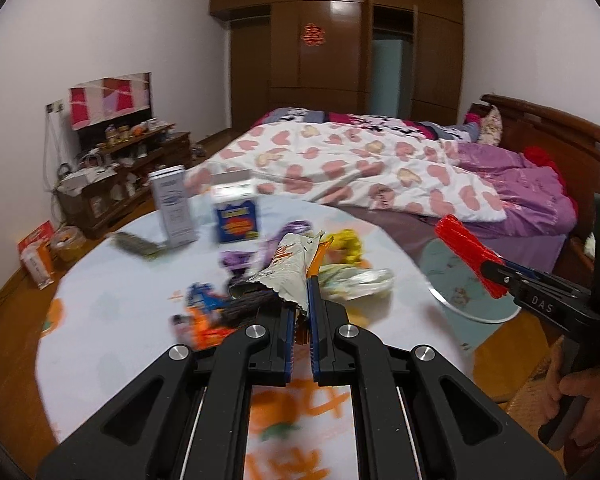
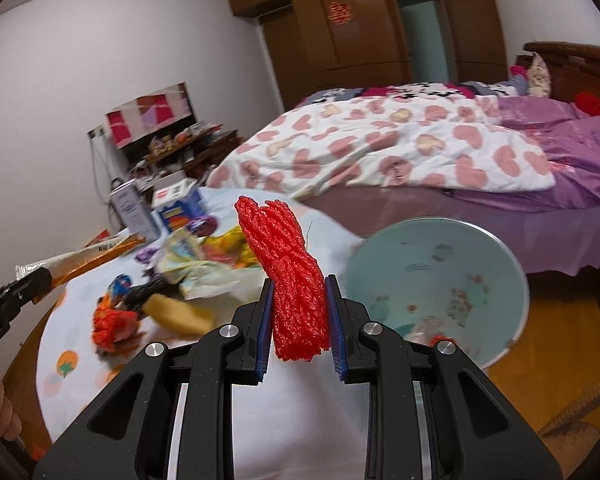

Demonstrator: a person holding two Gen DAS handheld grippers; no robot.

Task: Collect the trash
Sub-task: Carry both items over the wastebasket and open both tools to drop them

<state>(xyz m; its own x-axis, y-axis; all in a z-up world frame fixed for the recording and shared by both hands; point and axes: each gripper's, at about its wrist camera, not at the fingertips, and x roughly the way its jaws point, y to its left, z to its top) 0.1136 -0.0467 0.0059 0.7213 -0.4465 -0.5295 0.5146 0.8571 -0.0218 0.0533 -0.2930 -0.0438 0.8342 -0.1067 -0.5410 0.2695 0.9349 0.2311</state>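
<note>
Right gripper (image 2: pixel 298 312) fingers clamped on a bunched red foam mesh sleeve (image 2: pixel 288 280), upright, above tabletop (image 2: pixel 300 420) edge. Left gripper (image 1: pixel 300 300) fingers pinched on a crumpled silver foil snack wrapper (image 1: pixel 288 276). Pale-green basin (image 2: pixel 500 264) at 2 o'clock.

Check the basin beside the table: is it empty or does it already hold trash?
Not empty. The basin holds a few small scraps at its bottom, near the rim closest to the right gripper; what they are is too blurred to tell.
</note>
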